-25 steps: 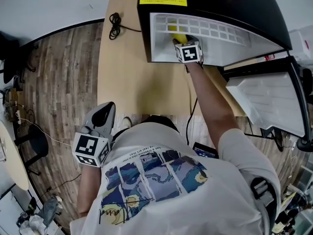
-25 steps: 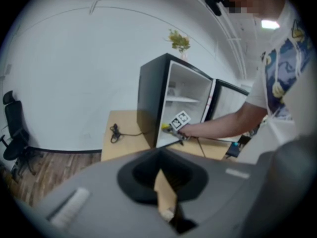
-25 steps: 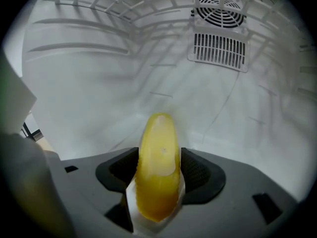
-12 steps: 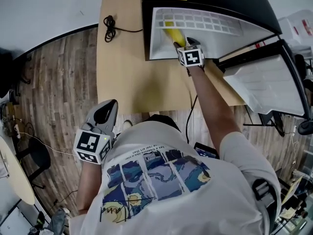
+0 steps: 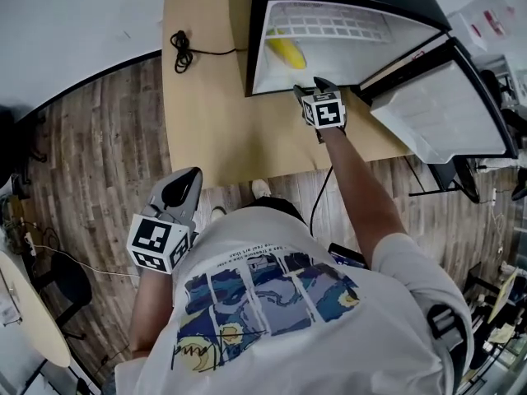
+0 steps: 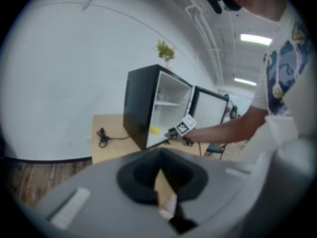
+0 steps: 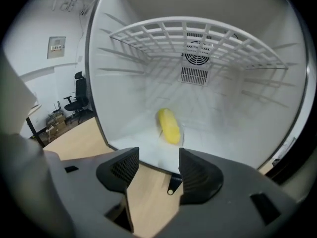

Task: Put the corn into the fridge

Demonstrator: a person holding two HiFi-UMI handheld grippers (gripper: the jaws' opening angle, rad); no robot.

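The yellow corn (image 5: 286, 52) lies on the white floor of the open black fridge (image 5: 255, 23), under its wire shelf (image 7: 198, 36). In the right gripper view the corn (image 7: 170, 125) rests alone a little past the fridge's front lip. My right gripper (image 5: 310, 90) hovers just outside the opening, over the wooden table (image 5: 214, 130). It (image 7: 158, 165) is open with nothing between its jaws. My left gripper (image 5: 184, 184) hangs low by my side, away from the table, and is shut (image 6: 161, 170) and empty. From there the fridge (image 6: 143, 105) shows in the distance.
The fridge door (image 5: 436, 105) stands swung open to the right of my right arm. A coiled black cable (image 5: 177, 41) lies on the table left of the fridge. Wooden floor (image 5: 90, 146) lies to the left, with office chairs (image 7: 77, 103) further off.
My right gripper has drawn back out of the fridge to just in front of the opening. The corn has stayed on the fridge floor. The left gripper has barely moved.
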